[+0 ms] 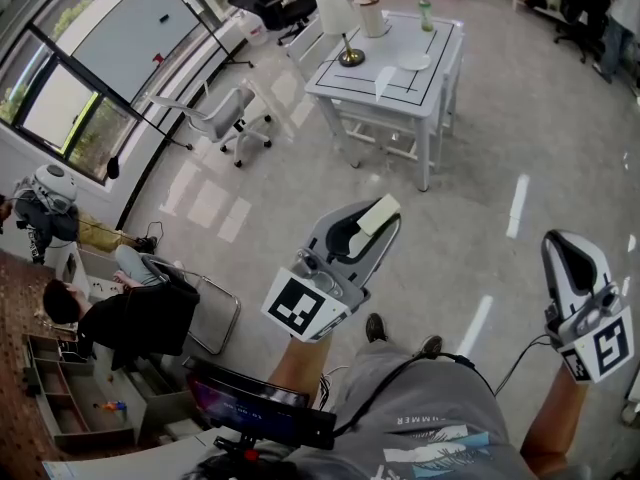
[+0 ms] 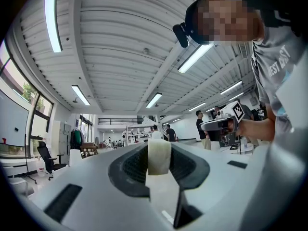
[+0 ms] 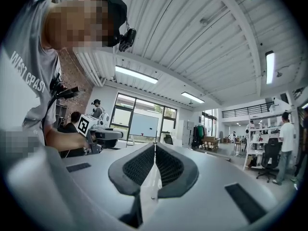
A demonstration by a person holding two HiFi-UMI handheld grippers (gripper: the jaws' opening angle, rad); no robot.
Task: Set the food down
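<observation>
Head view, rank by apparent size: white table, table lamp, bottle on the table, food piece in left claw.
1. white table
2. lamp
3. food piece, but it is far nearer the camera, so its rank says little about true size
4. bottle

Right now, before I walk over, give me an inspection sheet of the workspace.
Surface: white table ahead across the floor, with some bare top.
Job's things: pale block of food, not yet set down, carried in the left gripper.
Clutter: lamp, green bottle and white dish on the table.
Grippers: left gripper shut on the food; right gripper shut, empty.
Cables: black cable hanging by the right forearm.
Surroundings: office chair, seated person, glossy floor.
</observation>
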